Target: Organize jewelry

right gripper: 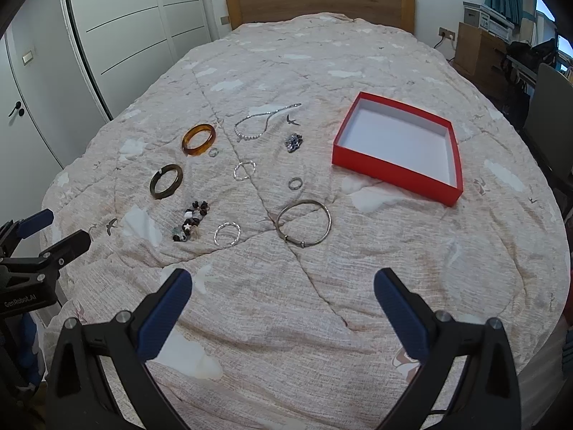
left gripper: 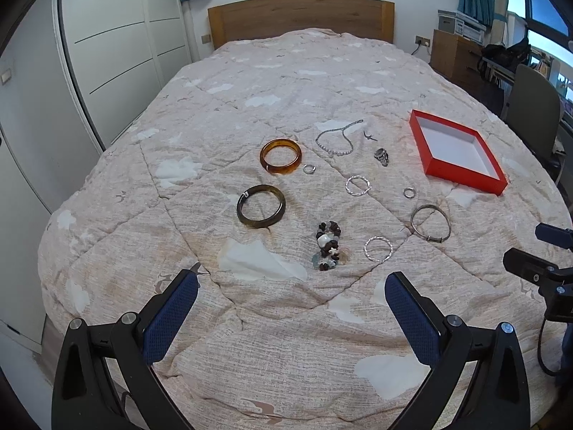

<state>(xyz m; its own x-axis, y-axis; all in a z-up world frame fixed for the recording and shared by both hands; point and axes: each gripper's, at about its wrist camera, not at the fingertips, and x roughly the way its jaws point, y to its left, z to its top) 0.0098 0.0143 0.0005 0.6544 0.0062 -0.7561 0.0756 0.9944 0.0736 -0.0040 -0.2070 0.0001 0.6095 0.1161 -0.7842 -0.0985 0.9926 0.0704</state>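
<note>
Jewelry lies spread on a pink bedspread [left gripper: 286, 322]: an amber bangle [left gripper: 280, 156], a dark green bangle [left gripper: 261, 206], a beaded bracelet [left gripper: 327, 245], a pearl chain [left gripper: 336, 138], twisted silver rings [left gripper: 378, 249], small rings and a thin silver bangle [right gripper: 303, 225]. An empty red box [right gripper: 397, 147] with a white inside sits at the right. My left gripper [left gripper: 292, 279] is open above the bed's near edge, short of the beaded bracelet. My right gripper [right gripper: 283, 279] is open, short of the silver bangle [left gripper: 429, 223]. Both are empty.
White wardrobe doors [left gripper: 118, 46] stand left of the bed. A wooden headboard [left gripper: 301, 14] is at the far end. A wooden cabinet [right gripper: 480, 53] and a grey chair [left gripper: 533, 107] stand to the right.
</note>
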